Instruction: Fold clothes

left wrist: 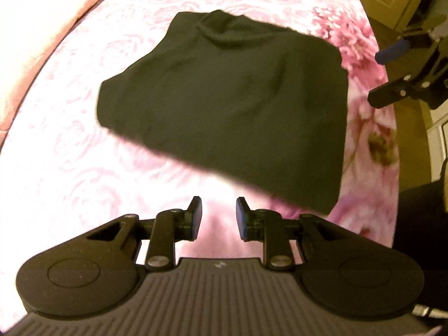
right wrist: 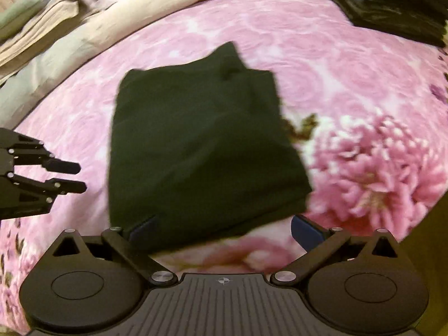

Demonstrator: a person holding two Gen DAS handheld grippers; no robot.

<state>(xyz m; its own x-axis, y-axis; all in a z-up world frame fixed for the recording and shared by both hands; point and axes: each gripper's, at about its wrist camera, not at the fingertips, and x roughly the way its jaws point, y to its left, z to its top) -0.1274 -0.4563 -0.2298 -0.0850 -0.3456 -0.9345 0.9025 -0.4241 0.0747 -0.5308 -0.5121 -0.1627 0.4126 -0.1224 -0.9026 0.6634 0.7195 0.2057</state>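
A folded dark garment [left wrist: 224,106] lies flat on the bed's pink floral cover [left wrist: 84,168], near the edge of the bed that shows at the right of the left wrist view. The left gripper [left wrist: 218,218] hangs above bare cover just short of the garment's near edge, apart from it; its jaws stand a narrow gap apart with nothing between them. The right gripper [right wrist: 224,229] is spread wide, its blue pads [right wrist: 303,232] flanking the garment's near edge from above; the frames are blurred, but the pads do not appear to press on the cloth. In the right wrist view the left gripper shows beside the garment's left side, clear of it. A second stack of dark folded clothes [right wrist: 392,5] sits toward the far right of the bed.
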